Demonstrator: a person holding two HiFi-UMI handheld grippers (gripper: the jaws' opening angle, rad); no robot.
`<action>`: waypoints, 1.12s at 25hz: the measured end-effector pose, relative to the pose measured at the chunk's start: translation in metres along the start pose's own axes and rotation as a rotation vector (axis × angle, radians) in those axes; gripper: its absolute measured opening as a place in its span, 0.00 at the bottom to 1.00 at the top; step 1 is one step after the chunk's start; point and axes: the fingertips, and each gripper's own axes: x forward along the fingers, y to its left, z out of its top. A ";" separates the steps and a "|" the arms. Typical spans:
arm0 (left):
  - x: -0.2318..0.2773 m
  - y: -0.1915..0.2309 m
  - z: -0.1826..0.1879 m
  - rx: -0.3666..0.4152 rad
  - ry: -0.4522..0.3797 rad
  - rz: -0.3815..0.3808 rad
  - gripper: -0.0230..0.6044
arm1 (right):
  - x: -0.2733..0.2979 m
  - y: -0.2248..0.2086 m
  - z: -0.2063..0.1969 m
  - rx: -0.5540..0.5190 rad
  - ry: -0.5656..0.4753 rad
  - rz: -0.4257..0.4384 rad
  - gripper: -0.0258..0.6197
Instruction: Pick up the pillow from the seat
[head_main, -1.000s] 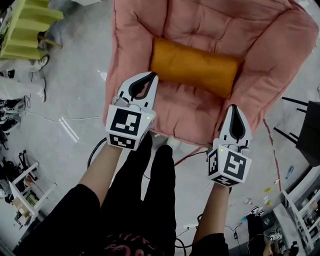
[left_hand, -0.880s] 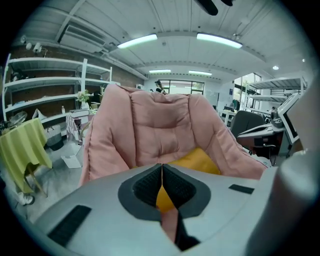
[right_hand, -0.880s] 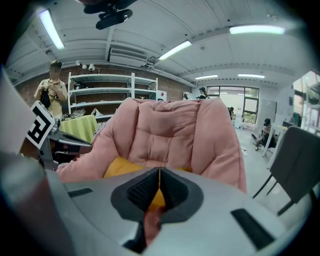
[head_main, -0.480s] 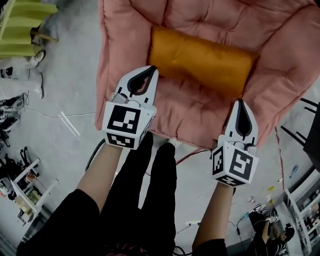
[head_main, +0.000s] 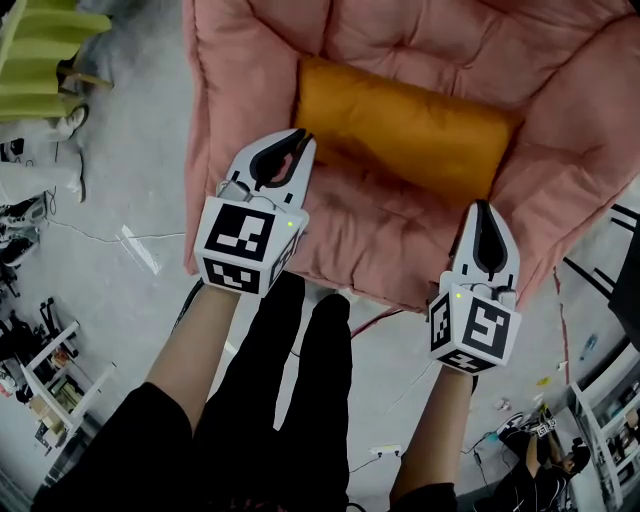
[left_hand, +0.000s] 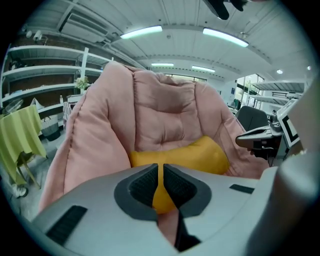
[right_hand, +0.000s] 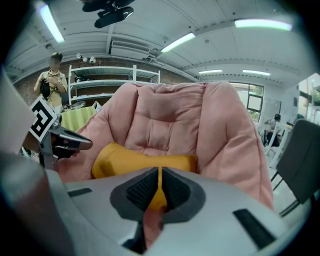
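Pillow: orange bolster pillow (head_main: 405, 125), lying in the hollow of the pink padded seat (head_main: 330, 240), close to the backrest fold.
Long axis: across the seat, side to side; slightly slanted in head view, left end higher in the picture than the right.
Bearing: ahead of and below both tools, one end roughly in line with each.
Left tool (head_main: 300, 140): jaws together, nothing between; tip over the seat cushion just short of the pillow's left end, apart from it per left gripper view.
Right tool (head_main: 487, 208): jaws together, empty; tip near the seat's front edge, further back from the pillow's right end.
Nearer: left.
Judgement: approach stage, nothing grasped. Spread both pairs of jaws first, then close in on the two ends. Risk of sag or slip if pinched at one end only.
Surface: quilted, soft, dished; probably little clearance under the pillow.
Room: grey concrete floor (head_main: 130, 180), green-draped chair (head_main: 50, 60) at left, black chair (head_main: 625, 290) at right, shelving (right_hand: 100, 85) and ceiling strip lights (left_hand: 142, 32) behind.
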 end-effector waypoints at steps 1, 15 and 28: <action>0.003 0.000 -0.001 -0.007 0.002 -0.008 0.06 | 0.002 0.000 0.000 -0.007 0.000 0.004 0.08; 0.046 0.005 -0.023 -0.118 0.107 -0.049 0.51 | 0.048 -0.017 -0.025 0.008 0.110 0.027 0.36; 0.063 0.016 -0.031 -0.161 0.166 0.000 0.61 | 0.079 -0.033 -0.042 0.076 0.203 0.039 0.52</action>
